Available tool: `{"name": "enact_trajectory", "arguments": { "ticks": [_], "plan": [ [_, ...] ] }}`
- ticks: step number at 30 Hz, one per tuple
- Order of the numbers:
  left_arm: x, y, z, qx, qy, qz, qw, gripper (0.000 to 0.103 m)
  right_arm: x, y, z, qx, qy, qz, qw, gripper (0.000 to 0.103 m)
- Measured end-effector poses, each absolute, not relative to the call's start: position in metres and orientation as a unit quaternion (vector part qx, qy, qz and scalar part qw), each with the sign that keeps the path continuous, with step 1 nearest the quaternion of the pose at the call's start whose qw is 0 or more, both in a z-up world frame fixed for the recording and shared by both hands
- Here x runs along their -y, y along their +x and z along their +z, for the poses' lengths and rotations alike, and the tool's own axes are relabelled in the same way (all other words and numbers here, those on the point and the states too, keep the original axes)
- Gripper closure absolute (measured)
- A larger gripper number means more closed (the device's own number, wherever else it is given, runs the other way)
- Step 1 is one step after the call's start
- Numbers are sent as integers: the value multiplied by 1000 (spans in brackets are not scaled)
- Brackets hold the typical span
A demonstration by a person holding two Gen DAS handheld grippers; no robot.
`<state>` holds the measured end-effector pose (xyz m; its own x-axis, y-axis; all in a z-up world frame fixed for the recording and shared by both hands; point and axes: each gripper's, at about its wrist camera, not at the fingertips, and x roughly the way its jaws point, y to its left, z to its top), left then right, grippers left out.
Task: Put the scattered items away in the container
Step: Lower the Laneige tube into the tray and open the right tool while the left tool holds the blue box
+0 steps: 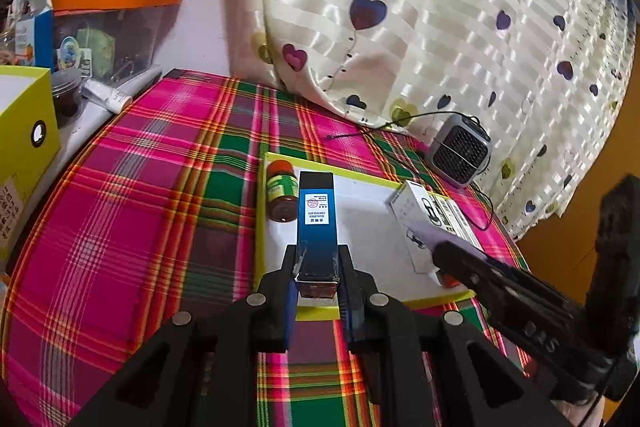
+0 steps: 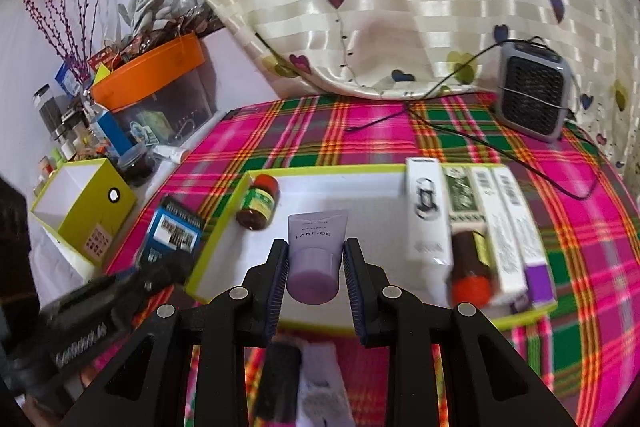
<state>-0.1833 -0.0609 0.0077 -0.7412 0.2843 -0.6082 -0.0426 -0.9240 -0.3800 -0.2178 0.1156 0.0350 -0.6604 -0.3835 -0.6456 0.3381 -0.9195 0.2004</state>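
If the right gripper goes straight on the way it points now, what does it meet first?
Probably the bare white floor of the tray. The right gripper is shut on a purple tube and points down into the open middle, between the jar and the boxes. Depth is unclear.

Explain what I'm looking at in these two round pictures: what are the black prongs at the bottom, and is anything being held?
No robot arm here: a person carries a two-fingered tool in each hand, each with a wide-angle camera looking along its fingers. The black prongs are those fingers.

In the left-hand view, the left tool is shut on a slim blue box. In the right-hand view, the right tool is shut on a purple tube.

Both hover over a shallow white tray with a yellow-green rim, on a pink and green plaid cloth. In the tray lie a small red-capped jar and several boxes.
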Motion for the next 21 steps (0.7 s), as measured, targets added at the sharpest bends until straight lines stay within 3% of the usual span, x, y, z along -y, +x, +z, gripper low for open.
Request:
{"name": "enact_trajectory", "arguments": {
  "ticks": [21],
  "plan": [
    [85,-190,0,207,-357,908,66,85,-59,-311,-5,65,457,-862,212,73]
  ]
}}
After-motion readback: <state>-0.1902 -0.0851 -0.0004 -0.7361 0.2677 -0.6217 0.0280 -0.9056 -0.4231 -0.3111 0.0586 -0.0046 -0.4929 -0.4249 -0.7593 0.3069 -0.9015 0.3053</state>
